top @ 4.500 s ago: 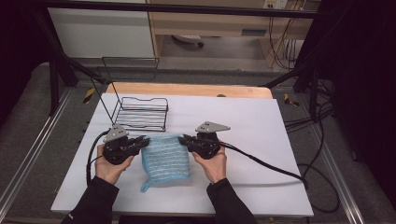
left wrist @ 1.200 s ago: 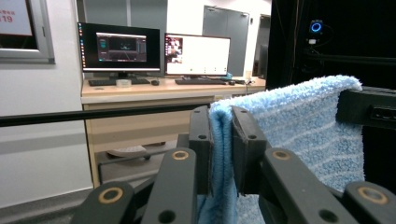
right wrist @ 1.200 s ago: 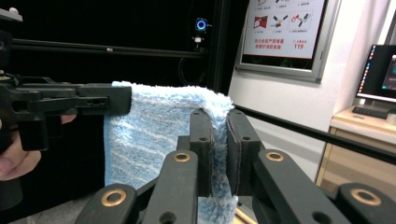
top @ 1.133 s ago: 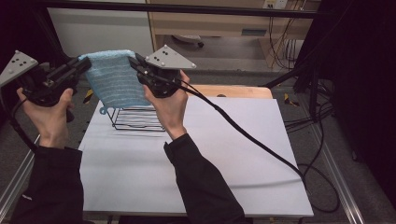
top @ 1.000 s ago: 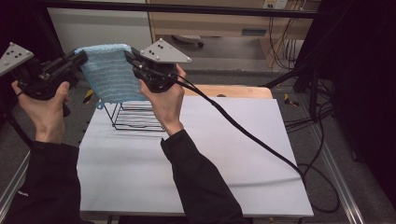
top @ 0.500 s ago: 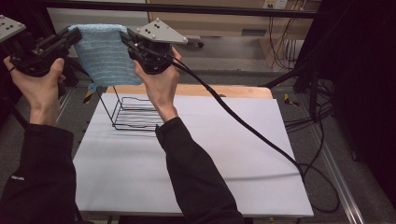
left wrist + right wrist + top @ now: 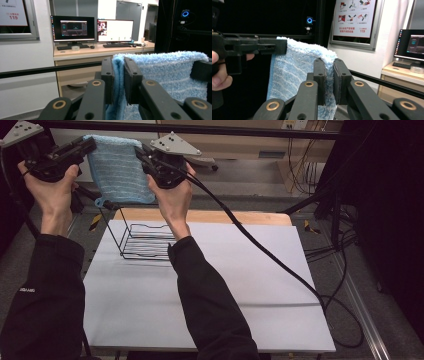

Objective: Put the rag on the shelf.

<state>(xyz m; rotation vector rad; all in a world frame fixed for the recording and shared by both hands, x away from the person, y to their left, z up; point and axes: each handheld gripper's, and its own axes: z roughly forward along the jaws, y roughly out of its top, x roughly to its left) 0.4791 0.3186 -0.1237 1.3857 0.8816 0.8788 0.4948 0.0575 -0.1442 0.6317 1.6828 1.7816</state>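
A light blue striped towel (image 7: 118, 168) hangs folded, held high above the table's far left. My left gripper (image 7: 86, 148) is shut on its upper left corner, and my right gripper (image 7: 142, 154) is shut on its upper right corner. In the left gripper view the towel (image 7: 165, 75) is pinched between the jaws, with my left gripper (image 7: 119, 75) in front. The right gripper view shows the towel (image 7: 294, 70) clamped by my right gripper (image 7: 329, 77), with the other gripper on its far corner. A black wire rack (image 7: 145, 240) stands on the table below the towel.
The white table top (image 7: 240, 285) lies under my raised arms, with a wooden board (image 7: 240, 217) along its far edge. The right gripper's cable (image 7: 270, 260) trails across the table to the right. A black frame bar (image 7: 250, 129) crosses above. A desk with monitors (image 7: 92, 30) stands beyond.
The towel was lying on the table between both grippers. Both hands have lifted it high to the far left, and in the last second it rose a little further over the rack.
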